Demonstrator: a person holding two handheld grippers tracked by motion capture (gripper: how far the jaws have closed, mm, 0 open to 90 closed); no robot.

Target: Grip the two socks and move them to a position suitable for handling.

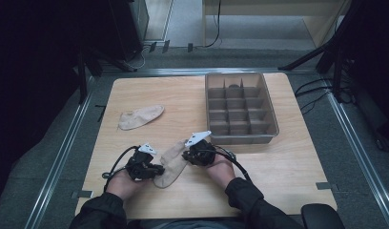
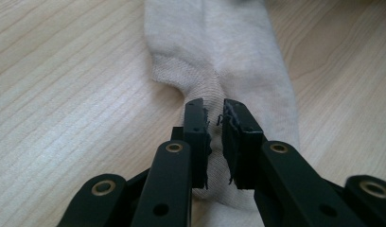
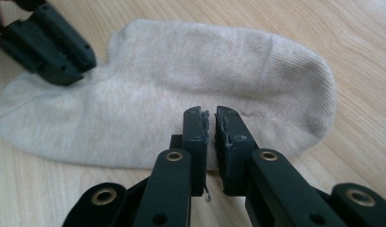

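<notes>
A beige sock (image 1: 171, 162) lies flat on the wooden table near its front edge. My left gripper (image 1: 157, 170) is at the sock's near left end. In the left gripper view its jaws (image 2: 214, 111) stand almost together, and the sock (image 2: 238, 56) puckers up into the narrow gap. My right gripper (image 1: 187, 155) is at the sock's right side. Its jaws (image 3: 209, 116) are nearly together over the long edge of the sock (image 3: 181, 71), with fabric in the slit between them. The left gripper (image 3: 63, 61) sits on the sock's far corner there.
A second beige sock (image 1: 140, 117) lies at the table's left middle. A brown tray (image 1: 273, 114) divided into several compartments stands at the back right. Bare wood (image 1: 278, 176) stretches to the right of my hands. Dark stands and cables ring the table.
</notes>
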